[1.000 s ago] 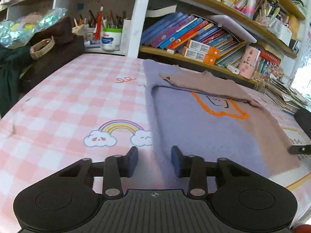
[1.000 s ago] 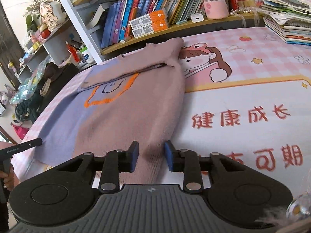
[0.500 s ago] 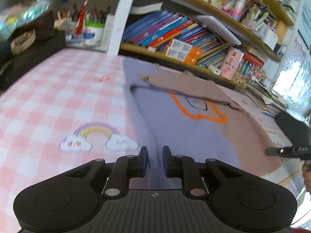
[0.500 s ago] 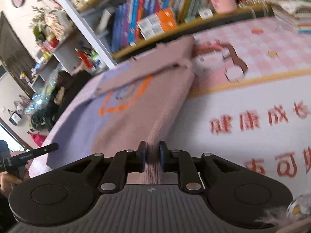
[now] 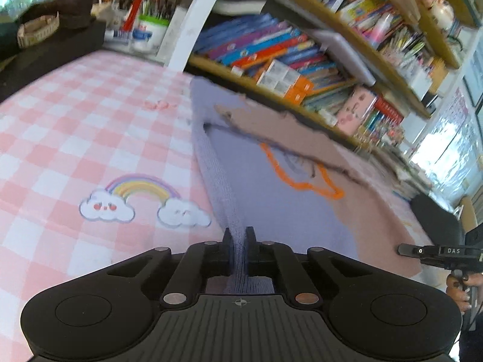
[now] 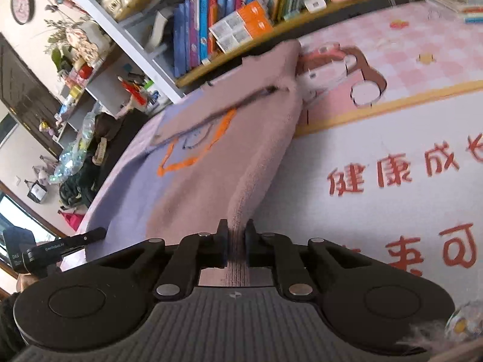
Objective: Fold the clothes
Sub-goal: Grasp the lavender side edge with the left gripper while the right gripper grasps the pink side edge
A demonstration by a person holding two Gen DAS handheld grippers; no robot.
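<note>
A lavender and dusty-pink sweater (image 5: pixel 271 187) with an orange outline print lies on the table, sleeves folded across its upper part. My left gripper (image 5: pixel 239 236) is shut on the sweater's lavender bottom hem corner, lifting that edge into a ridge. My right gripper (image 6: pixel 236 235) is shut on the pink bottom hem corner of the sweater (image 6: pixel 217 157), also raised into a ridge. Each gripper shows at the edge of the other's view: the right one in the left wrist view (image 5: pixel 434 252), the left one in the right wrist view (image 6: pixel 60 246).
The table has a pink checked cloth with a rainbow print (image 5: pixel 142 193) and red characters (image 6: pixel 392 172). Bookshelves (image 5: pixel 286 57) run along the far edge. A pen cup (image 5: pixel 151 27) and dark bags (image 6: pixel 90 157) stand at the far left.
Both grippers closed from open onto the sweater's bottom hem corners and raised them, pulling the side edges up off the table.
</note>
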